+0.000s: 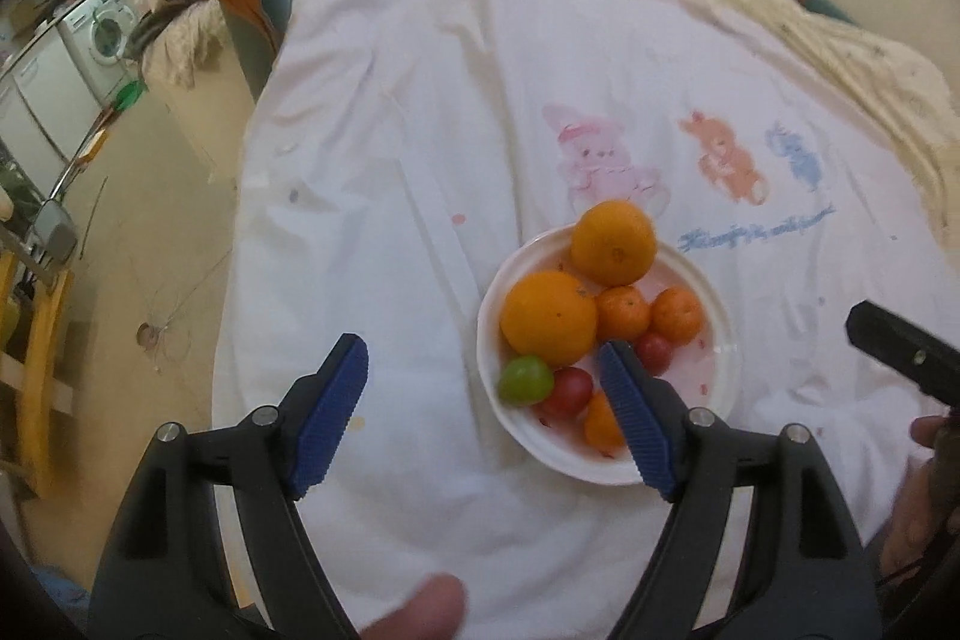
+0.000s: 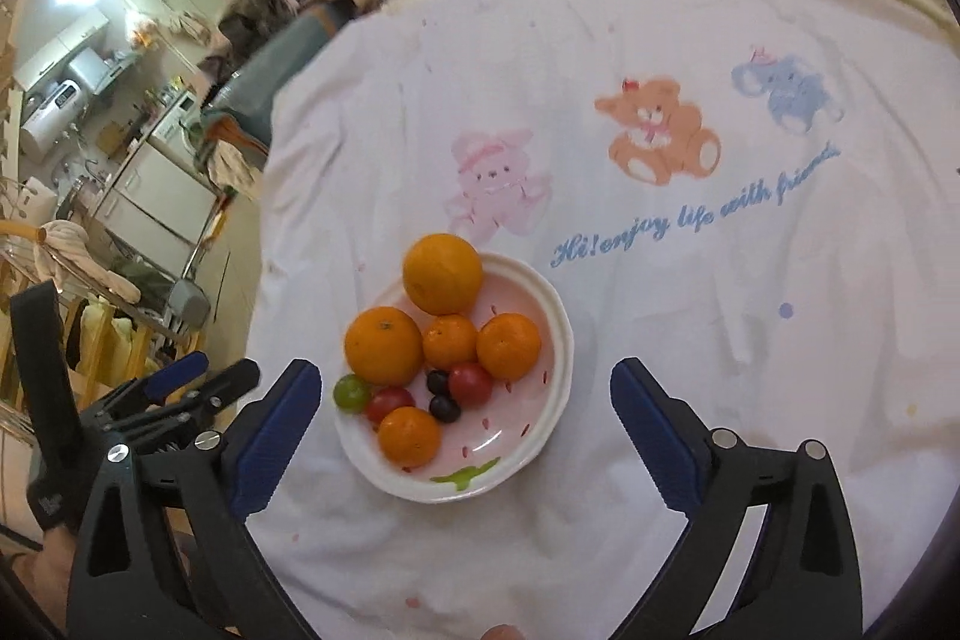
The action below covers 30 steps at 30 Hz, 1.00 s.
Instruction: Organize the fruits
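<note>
Both the left gripper [image 1: 483,364] and right gripper [image 2: 465,388] hang spread and empty above the strawberry-print bowl [image 2: 552,316] on the white printed cloth [image 2: 660,340]. Its oranges [image 2: 443,273] look firm (grip across the middle); cherry tomatoes [image 2: 471,384] and grapes [image 2: 444,407] bruise easily.

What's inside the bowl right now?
The bowl holds five oranges, two red cherry tomatoes, one green tomato at the rim and two dark grapes. Anything beneath the piled fruit is hidden.
</note>
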### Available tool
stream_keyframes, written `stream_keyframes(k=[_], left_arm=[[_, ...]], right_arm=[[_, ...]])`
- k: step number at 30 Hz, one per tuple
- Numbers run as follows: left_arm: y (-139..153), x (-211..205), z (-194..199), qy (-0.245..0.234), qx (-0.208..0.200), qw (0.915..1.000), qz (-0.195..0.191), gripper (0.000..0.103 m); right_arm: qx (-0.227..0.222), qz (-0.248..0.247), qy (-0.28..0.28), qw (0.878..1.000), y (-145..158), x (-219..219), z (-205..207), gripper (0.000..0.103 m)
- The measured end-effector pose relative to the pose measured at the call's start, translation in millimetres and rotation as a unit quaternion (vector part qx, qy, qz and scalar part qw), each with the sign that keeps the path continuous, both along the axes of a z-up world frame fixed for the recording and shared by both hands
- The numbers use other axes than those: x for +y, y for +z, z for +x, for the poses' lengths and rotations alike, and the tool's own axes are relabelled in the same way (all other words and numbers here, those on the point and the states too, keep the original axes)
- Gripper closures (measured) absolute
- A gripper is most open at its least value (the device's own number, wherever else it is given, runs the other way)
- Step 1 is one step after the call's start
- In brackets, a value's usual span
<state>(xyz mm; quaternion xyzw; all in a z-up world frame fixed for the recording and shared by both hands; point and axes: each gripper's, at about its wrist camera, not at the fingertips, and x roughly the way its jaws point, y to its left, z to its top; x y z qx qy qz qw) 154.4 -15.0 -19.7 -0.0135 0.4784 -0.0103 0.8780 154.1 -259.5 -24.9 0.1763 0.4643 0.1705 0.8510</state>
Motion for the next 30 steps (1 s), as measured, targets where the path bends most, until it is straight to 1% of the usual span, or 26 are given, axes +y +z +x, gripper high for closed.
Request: stream_keyframes(k=[2,3,4,7,9,11,14,16,20,21,23,24,25,27,30], left_arm=[[7,2,-11,-0.015,-0.001,0.9998,-0.009,0.023],[12,5,-18,-0.02,-0.004,0.9997,-0.012,0.019],[13,6,-23,-0.02,-0.006,0.9997,-0.014,0.015],[19,14,-43,-0.011,-0.01,0.9994,-0.032,0.006],[21,18,-55,-0.005,-0.012,0.9991,-0.04,0.004],[21,19,-68,-0.003,-0.017,0.9988,-0.047,0.004],[20,19,-82,0.0,-0.022,0.9989,-0.041,0.004],[18,18,-93,0.005,-0.03,0.9991,-0.031,0.004],[16,15,-117,0.011,-0.068,0.9975,0.014,0.004],[16,14,-121,0.012,-0.072,0.9972,0.017,0.004],[16,17,-126,0.019,-0.077,0.9968,0.002,0.003],[16,18,-127,0.022,-0.079,0.9966,-0.003,0.0],[16,20,-128,0.027,-0.082,0.9962,-0.011,0.001],[14,22,-126,0.032,-0.081,0.996,-0.019,0.001],[12,23,-122,0.038,-0.085,0.9953,-0.026,0.001]], right_arm=[[-0.006,0.006,-0.001,1.0,3,-1,-11,0.002],[-0.007,0.008,-0.003,1.0,4,-1,-19,0.002],[-0.007,0.007,-0.005,1.0,5,-1,-23,0.001],[-0.009,0.0,-0.011,1.0,4,-1,-44,0.0],[-0.009,-0.002,-0.014,1.0,3,1,-57,0.0],[-0.014,-0.008,-0.018,1.0,3,3,-69,0.0],[-0.027,-0.025,-0.018,0.999,5,10,-85,0.0],[-0.038,-0.04,-0.017,0.998,8,16,-94,0.0],[-0.065,-0.06,-0.022,0.996,12,23,-109,0.0],[-0.071,-0.066,-0.023,0.995,13,25,-111,0.0],[-0.086,-0.083,-0.023,0.993,15,29,-113,0.0],[-0.095,-0.09,-0.023,0.991,16,31,-113,0.0],[-0.104,-0.1,-0.026,0.989,17,32,-113,0.0],[-0.111,-0.107,-0.027,0.988,17,34,-114,0.0],[-0.108,-0.116,-0.024,0.987,14,38,-112,0.0]])
